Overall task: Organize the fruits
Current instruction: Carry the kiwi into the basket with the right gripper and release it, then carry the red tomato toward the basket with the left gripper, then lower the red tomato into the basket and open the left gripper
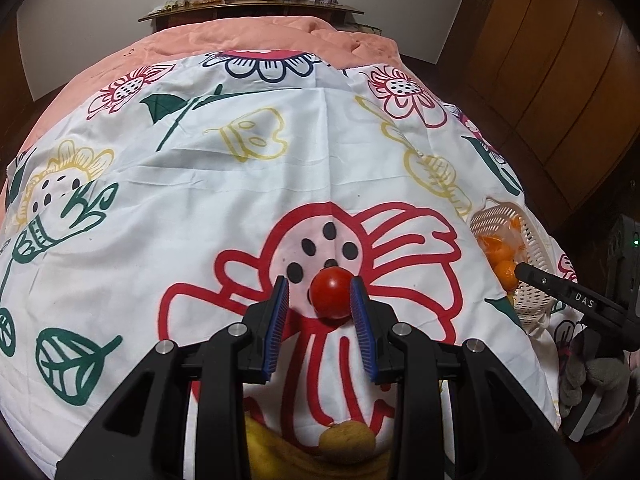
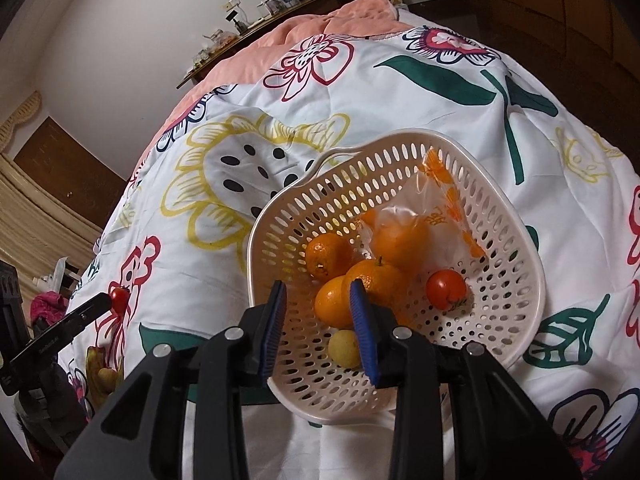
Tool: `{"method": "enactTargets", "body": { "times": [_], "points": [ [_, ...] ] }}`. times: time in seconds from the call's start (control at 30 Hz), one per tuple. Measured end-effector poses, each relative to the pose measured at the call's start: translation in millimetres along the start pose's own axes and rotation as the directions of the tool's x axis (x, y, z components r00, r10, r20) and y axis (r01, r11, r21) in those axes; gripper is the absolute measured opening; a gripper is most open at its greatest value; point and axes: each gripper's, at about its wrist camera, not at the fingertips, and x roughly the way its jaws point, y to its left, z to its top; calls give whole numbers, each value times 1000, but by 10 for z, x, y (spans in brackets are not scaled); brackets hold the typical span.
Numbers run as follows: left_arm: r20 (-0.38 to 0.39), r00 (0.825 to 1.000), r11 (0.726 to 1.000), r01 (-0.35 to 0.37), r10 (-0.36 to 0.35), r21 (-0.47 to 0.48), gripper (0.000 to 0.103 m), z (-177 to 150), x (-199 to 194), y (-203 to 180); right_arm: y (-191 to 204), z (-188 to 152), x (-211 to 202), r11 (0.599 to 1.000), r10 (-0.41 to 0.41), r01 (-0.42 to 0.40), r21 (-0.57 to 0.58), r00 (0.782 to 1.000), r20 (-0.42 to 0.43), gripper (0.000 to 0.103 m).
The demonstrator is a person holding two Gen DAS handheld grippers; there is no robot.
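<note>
On the bed's flowered bedspread (image 1: 240, 184) lies a red tomato (image 1: 332, 294), right at the tips of the left tongs (image 1: 320, 282). These are drawn almost closed. The tomato touches one blue pad and a sliver of cloth shows before the other, so it is not clamped. The right tongs (image 2: 317, 286) hover over the white basket (image 2: 400, 133) – slightly parted, grasping nothing. Inside are oranges (image 2: 330, 254), one bagged, a second tomato (image 2: 446, 289) and a small yellow fruit (image 2: 345, 348).
</note>
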Motion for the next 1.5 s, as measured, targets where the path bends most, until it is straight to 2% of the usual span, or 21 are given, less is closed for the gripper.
{"method": "enactTargets", "body": {
  "times": [0.4, 0.53, 0.8, 0.97, 1.13, 1.5],
  "points": [
    [-26, 999, 1000, 25, -25, 10, 33, 47, 132, -118, -90, -38, -12, 1000, 22, -22, 21, 1000, -5, 34],
    [-57, 998, 1000, 20, -19, 9, 33, 34, 247, -136, -114, -52, -5, 999, 30, -30, 30, 1000, -6, 33],
    [-39, 999, 1000, 2, -2, 16, 30, 28, 218, -153, -165, -62, -15, 999, 32, -32, 41, 999, -3, 33],
    [-2, 1000, 998, -6, 6, 68, 30, 38, 70, -322, -182, -50, -42, 998, 34, -35, 44, 999, 11, 33],
    [23, 999, 993, 20, -22, 115, 30, 86, -54, -551, -251, -41, -100, 998, 32, -34, 58, 999, 27, 34],
    [-28, 995, 971, 96, -92, 218, 30, 66, 88, -1221, -457, -74, -184, 995, 35, -39, 91, 998, 53, 34]
  ]
}}
